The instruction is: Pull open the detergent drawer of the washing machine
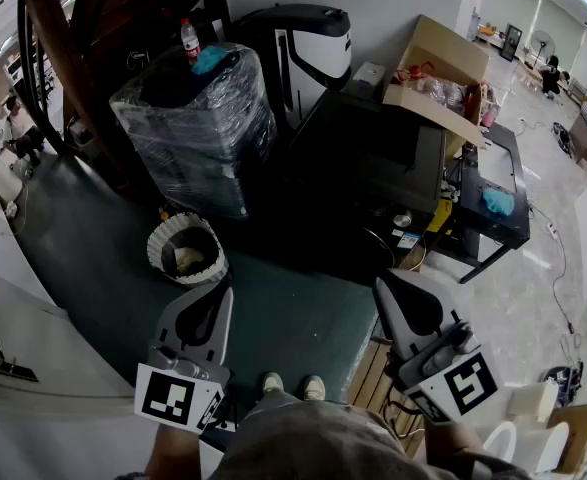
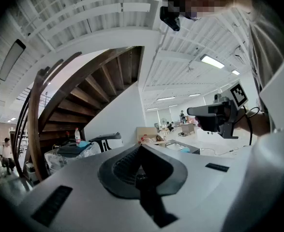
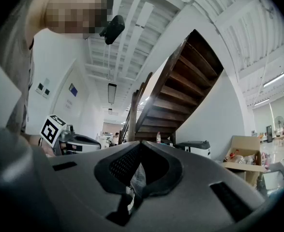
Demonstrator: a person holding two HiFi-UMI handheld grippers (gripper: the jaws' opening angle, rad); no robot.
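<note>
Plastic film wrapped tight round a dark stack (image 1: 195,133) at 11 o'clock in the head view. On top, a bottle (image 1: 189,38) with a red label, print too small to read, and beside it a teal cloth (image 1: 211,60). At 9 o'clock, just below the stack, a round pale basket (image 1: 156,251) holding crumpled light scraps. At 1 o'clock an open cardboard box (image 1: 443,53) with red and clear packets inside. At 12 o'clock a black-and-white bin-like unit (image 1: 308,48), lid down. At 8 o'clock a white cabinet (image 1: 33,328), perhaps the washing machine; detergent drawer not made out in any view. At 7 o'clock the left gripper (image 1: 223,293), at 5 o'clock the right gripper (image 1: 383,286), both apart from the cabinet. Square black-and-white patterns on their cubes, no letters.

Left gripper view: jaws pressed together, nothing between them. Beyond, the wrapped stack and bottle at 9 o'clock, the right gripper in profile at 3 o'clock, a wooden staircase (image 2: 98,95) at 10 o'clock.

Right gripper view: jaws closed tip to tip, empty. Left gripper's patterned cube at 9 o'clock, cardboard box at 3 o'clock, staircase at 12 o'clock.
</note>
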